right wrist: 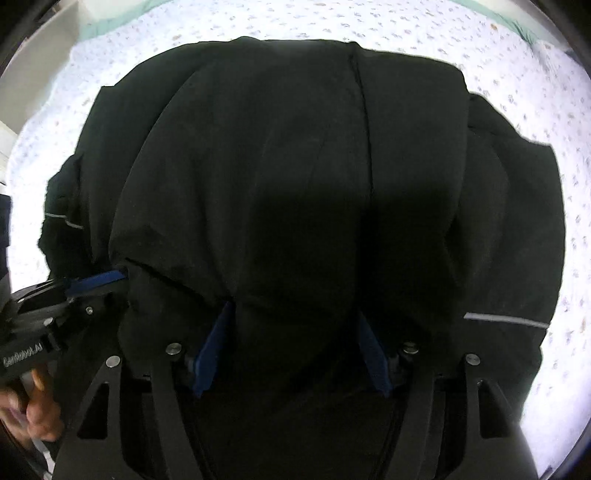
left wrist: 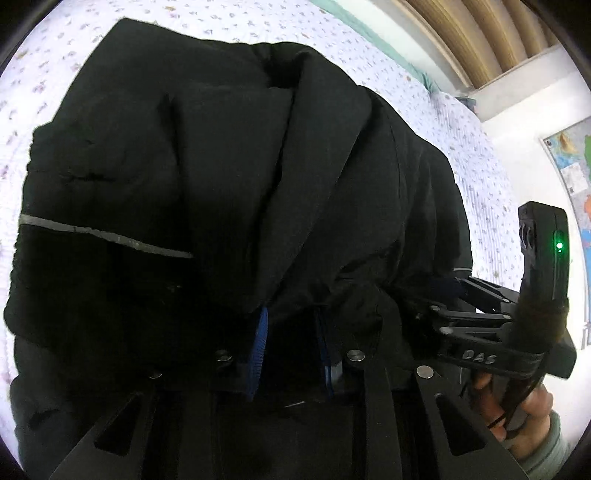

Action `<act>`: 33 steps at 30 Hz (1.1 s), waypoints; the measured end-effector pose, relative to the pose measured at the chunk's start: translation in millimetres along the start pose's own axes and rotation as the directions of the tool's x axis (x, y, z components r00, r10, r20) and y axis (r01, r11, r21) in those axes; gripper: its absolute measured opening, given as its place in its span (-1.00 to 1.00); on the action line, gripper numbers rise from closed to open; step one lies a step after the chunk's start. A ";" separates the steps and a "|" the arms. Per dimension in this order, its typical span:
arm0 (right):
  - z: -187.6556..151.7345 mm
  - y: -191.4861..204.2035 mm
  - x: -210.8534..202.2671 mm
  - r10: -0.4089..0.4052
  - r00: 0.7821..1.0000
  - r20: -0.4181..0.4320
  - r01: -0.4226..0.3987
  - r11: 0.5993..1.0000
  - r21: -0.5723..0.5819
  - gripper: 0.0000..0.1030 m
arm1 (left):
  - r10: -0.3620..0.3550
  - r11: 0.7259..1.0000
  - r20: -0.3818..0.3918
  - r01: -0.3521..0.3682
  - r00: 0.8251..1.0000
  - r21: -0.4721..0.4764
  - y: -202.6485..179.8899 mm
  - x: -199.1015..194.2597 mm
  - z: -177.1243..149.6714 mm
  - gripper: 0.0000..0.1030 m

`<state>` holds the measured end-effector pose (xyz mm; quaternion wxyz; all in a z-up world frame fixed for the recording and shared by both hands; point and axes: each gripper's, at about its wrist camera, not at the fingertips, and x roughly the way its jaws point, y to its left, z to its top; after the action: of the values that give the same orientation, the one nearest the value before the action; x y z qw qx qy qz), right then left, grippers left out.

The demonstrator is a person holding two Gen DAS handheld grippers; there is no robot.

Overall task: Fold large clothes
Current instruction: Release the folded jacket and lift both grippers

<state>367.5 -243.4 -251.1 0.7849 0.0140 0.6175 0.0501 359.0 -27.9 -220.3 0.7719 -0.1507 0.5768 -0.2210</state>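
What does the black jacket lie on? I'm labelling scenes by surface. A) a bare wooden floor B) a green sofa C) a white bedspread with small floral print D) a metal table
C: the black jacket rests on a white bedspread with small floral print, which shows all around the jacket in both wrist views.

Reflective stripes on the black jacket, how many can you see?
2. One stripe at the jacket lower right edge, one stripe at its left edge; folds may hide more.
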 end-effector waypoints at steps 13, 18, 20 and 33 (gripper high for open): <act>-98.0 -38.6 -74.3 0.093 0.991 0.099 -0.102 0.992 0.081 0.36 | 0.128 0.990 0.115 -0.121 0.985 -0.067 54.4 -159.9 -98.3 -0.29; -155.6 -75.4 -94.2 -0.032 0.996 0.081 0.021 0.991 0.130 0.36 | 0.150 0.961 0.116 -0.117 0.982 -0.252 107.7 -204.1 -146.2 -0.29; -167.3 -86.0 -93.3 -0.032 0.998 0.059 0.021 0.983 0.182 0.36 | 0.156 0.945 0.113 -0.115 0.981 -0.305 114.6 -204.4 -153.4 -0.28; -225.4 -135.9 -95.6 -0.016 0.999 -0.029 0.024 0.947 0.321 0.36 | 0.128 0.920 -0.078 -0.148 0.989 -0.363 124.8 -167.6 -192.0 -0.19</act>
<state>134.8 -396.7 -223.4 0.7645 0.1347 0.6276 -0.0589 156.4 169.7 -198.6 0.7280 -0.2457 0.6374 -0.0583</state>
